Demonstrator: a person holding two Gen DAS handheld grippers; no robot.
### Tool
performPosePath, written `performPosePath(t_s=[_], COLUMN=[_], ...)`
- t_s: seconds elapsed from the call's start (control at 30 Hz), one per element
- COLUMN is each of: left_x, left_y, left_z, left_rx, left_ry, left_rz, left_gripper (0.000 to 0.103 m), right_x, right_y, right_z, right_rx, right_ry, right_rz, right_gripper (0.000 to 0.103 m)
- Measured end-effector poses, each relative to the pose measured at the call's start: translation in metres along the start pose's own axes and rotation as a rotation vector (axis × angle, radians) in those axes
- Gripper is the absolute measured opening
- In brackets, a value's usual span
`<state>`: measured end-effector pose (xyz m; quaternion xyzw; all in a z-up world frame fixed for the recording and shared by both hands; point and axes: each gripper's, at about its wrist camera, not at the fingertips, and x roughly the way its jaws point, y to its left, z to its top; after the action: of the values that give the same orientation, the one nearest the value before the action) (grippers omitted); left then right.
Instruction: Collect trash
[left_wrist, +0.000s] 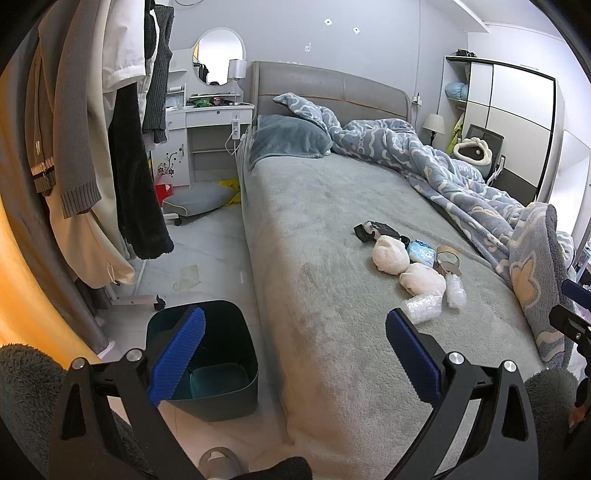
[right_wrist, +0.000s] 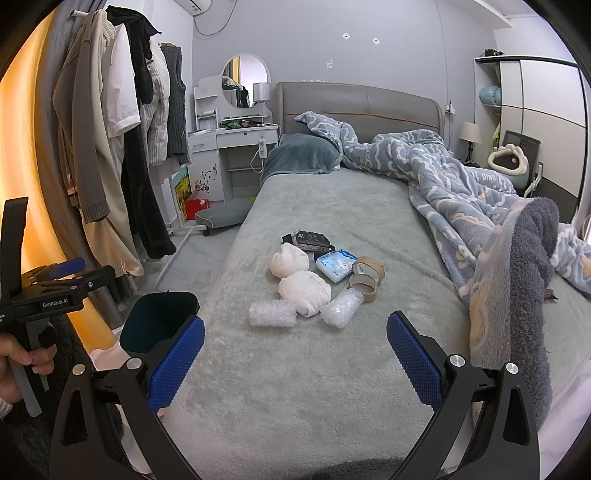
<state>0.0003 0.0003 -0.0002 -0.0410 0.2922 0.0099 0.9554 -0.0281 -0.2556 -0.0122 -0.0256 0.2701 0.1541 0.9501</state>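
Right wrist: bubble-wrap roll (right_wrist: 272, 313) lies crosswise; both grippers (right_wrist: 295, 363) (left_wrist: 295, 354) spread, empty.

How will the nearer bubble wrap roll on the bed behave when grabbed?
The bubble wrap roll is likely very light for its bulk, being clear air-filled film. It will probably squash between the jaws rather than resist. Lying on its side on the fuzzy bed cover, it may roll if nudged, though the pile should slow it.
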Motion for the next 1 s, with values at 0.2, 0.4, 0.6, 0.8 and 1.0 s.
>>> performPosePath(t_s=[0.2,0.4,0.6,0.8,1.0], left_x=[-0.0016,-0.0007,-0.0001,-0.0029,0.0002], left_y=[-0.0011,-0.0005,-0.0003,-0.0030,0.0001], left_z=[-0.0012,-0.0004,-0.0002,-0.0022,0.0000], left_rx=[0.000,0.001,-0.001,0.001,-0.003], left_ry=[-0.001,0.000,0.002,0.000,0.004], left_rz=[0.001,-0.001,-0.001,-0.001,-0.001], left_gripper=[0.100,0.100,0.100,0.100,0.100], right_x=[0.0000,0.0001,0.0004,0.0006,0.0007], right_y=[0.0004,0.0007,0.0008,0.0015,0.0021], right_z=[0.0002,0.0002,0.0000,-0.0001,-0.0001], right_rx=[-0.002,-0.003,-0.005,-0.006,-0.008], right_ry=[0.001,0.002,0.003,0.003,0.003], right_rz=[-0.001,-0.001,-0.003,-0.003,-0.003], right_gripper=[0.100,0.100,0.100,0.100,0.100])
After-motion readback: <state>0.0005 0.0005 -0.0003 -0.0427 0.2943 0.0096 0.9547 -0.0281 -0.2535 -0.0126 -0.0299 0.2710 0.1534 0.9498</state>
